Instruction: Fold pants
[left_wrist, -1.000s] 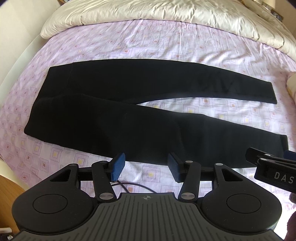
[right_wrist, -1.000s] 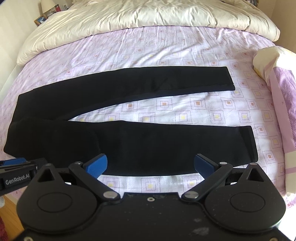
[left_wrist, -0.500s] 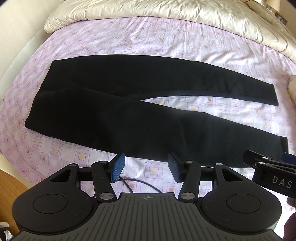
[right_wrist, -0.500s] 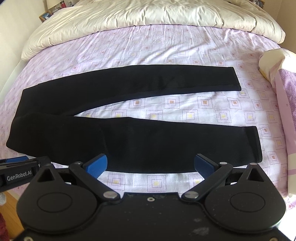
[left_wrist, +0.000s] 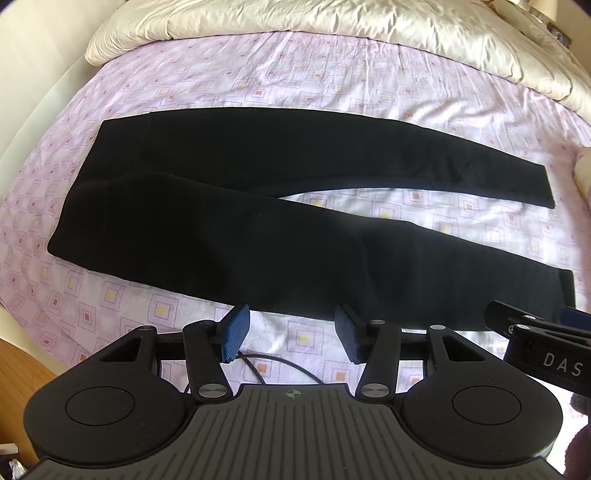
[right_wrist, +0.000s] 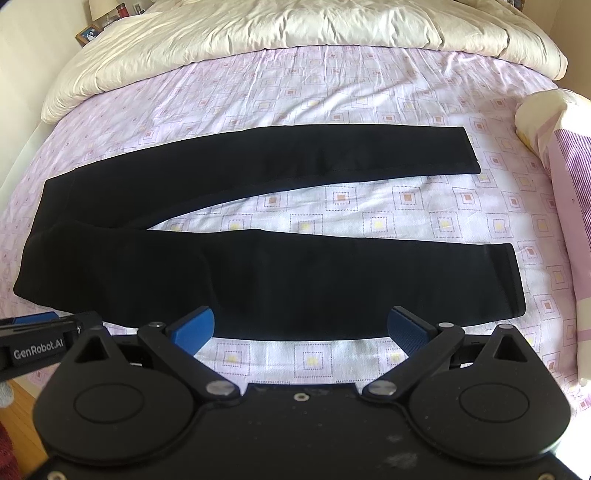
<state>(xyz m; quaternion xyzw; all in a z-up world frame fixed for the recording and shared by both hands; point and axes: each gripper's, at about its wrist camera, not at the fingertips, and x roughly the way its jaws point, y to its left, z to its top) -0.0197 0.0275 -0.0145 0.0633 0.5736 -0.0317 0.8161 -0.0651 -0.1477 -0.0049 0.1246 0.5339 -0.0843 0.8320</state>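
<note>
Black pants (left_wrist: 258, 221) (right_wrist: 258, 273) lie flat across the bed, waist at the left, both legs spread apart toward the right. My left gripper (left_wrist: 291, 332) hovers over the sheet just short of the near leg's lower edge, blue pads apart and nothing between them. My right gripper (right_wrist: 301, 328) hangs wide open above the near leg's lower edge, empty too. The right gripper's body (left_wrist: 543, 339) shows at the right edge of the left wrist view, and the left gripper's body (right_wrist: 40, 339) shows at the left edge of the right wrist view.
The bed sheet (left_wrist: 295, 66) is lilac with a pattern of squares. A cream duvet (right_wrist: 295, 29) is bunched along the far side. A striped pillow (right_wrist: 569, 177) lies at the right. A thin black cable (left_wrist: 255, 365) runs below my left gripper. Wooden floor (left_wrist: 22, 369) shows at the lower left.
The pants sit slightly lower in both views than a second ago. Neither gripper has changed its opening.
</note>
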